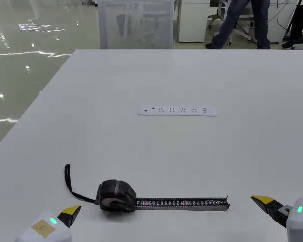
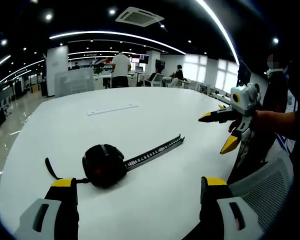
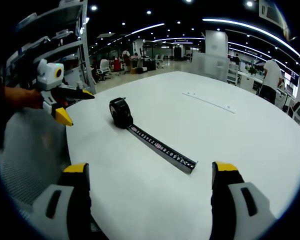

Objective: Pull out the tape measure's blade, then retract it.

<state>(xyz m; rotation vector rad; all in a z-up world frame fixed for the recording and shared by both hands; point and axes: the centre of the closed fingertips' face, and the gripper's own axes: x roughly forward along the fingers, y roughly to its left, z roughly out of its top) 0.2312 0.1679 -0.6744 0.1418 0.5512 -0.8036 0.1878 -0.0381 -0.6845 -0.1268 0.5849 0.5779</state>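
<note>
left gripper [image 3: 75, 107] – jaws wide apart, yellow tips forward, low at the near left | right gripper [image 2: 216, 134] – jaws wide apart, low at the near right | the two well apart, tips angled inward

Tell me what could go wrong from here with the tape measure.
1. The blade lies pulled out, and both the left gripper and the right gripper are open, away from it; if released unheld, it may whip back.
2. The black case is rounded, so jaws may slip and push it aside.
</note>
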